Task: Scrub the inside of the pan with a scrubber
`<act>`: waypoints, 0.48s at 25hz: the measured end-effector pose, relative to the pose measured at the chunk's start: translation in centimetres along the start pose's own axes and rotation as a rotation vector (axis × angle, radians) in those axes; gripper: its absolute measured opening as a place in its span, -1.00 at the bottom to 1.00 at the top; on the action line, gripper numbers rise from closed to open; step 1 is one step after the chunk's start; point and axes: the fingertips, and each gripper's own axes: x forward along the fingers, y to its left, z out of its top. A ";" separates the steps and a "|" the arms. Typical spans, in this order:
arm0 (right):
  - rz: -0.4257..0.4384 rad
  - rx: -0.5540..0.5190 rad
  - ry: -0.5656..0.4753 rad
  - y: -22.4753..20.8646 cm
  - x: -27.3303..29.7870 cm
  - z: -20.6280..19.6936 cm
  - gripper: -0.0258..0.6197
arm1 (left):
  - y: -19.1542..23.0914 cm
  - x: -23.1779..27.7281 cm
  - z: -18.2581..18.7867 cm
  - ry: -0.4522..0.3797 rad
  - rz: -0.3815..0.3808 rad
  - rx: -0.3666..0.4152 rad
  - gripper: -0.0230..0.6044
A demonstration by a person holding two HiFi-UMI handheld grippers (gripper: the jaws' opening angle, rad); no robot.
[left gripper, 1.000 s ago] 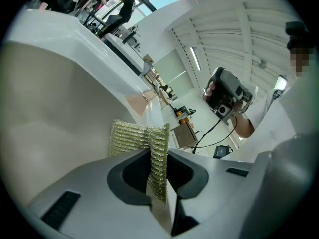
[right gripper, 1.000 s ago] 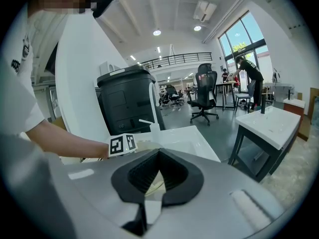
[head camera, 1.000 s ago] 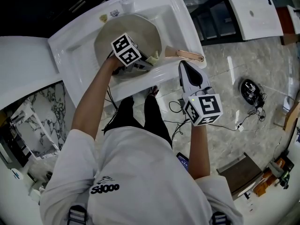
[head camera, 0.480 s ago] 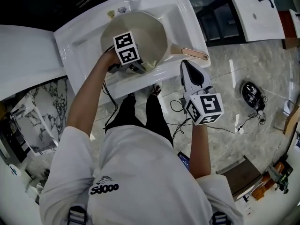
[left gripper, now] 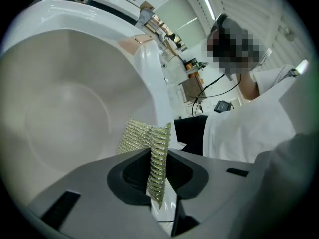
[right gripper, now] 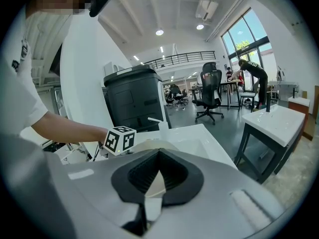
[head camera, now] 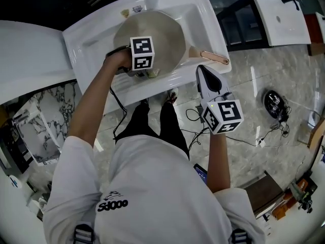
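The scrubber (left gripper: 144, 138) is clamped in the left claw (left gripper: 158, 183), low inside the pan (head camera: 167, 34), which sits in the sink (head camera: 96, 29). The right claw (head camera: 204, 73) is held closed on nothing at the pan's 4 o'clock, outside the sink.

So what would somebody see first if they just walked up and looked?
The big beige pan sits in the white sink, right in front of the person. The left tool pinches a ridged yellow-green scrubber over the pan's inside. The right tool is shut and empty, off beside the pan's copper handle.
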 end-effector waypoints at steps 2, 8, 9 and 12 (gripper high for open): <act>0.000 -0.006 -0.001 0.0 0.0 0.2 -0.89 | 0.4 -0.2 -1.0 0.104 0.054 0.017 -0.71; 0.002 -0.002 0.007 -0.1 0.0 -0.3 -0.89 | 2.7 -1.8 -4.7 0.300 0.176 0.014 -0.71; 0.003 0.001 0.011 -0.2 0.0 -0.5 -0.89 | 3.1 -2.1 -5.3 0.325 0.196 0.006 -0.71; 0.003 0.004 0.020 -0.4 0.0 -0.9 -0.89 | 4.6 -3.0 -6.9 0.434 0.264 -0.005 -0.71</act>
